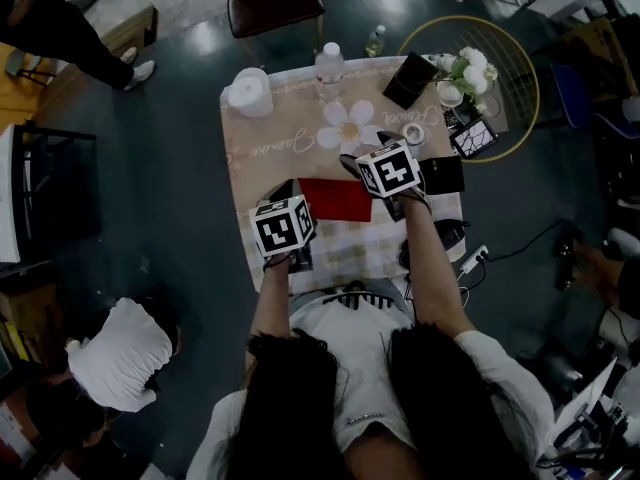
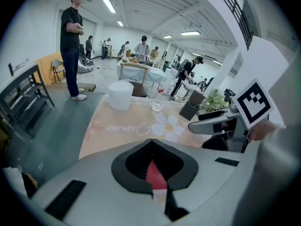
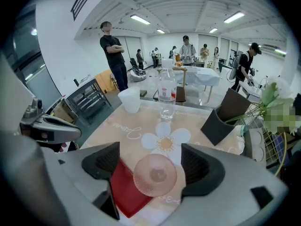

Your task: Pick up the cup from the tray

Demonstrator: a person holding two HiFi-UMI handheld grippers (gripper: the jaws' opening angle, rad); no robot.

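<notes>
Standing between the jaws of the right hand-held gripper: one pink translucent cup, upright, its mouth facing the camera. The jaws are gaping wide, with a gap showing on each side of the cup and neither pad touching it. The cup is sitting at the right edge of the red tray; whether its base is resting on the tray or just off it is not showing. The tray is lying flat near the near edge of the tabletop, about midway along it, on a beige cloth with a white flower print.

Left hand-held gripper: its jaws are meeting at the tips, with nothing visibly clamped. A sliver of red tray is showing through the gap behind them. It is hovering at the tray's left side.

Far edge of tabletop: a water bottle and a white container are standing upright, apart from each other. A black box is standing toward the far right corner. A person in dark clothes is standing on the floor beyond.
</notes>
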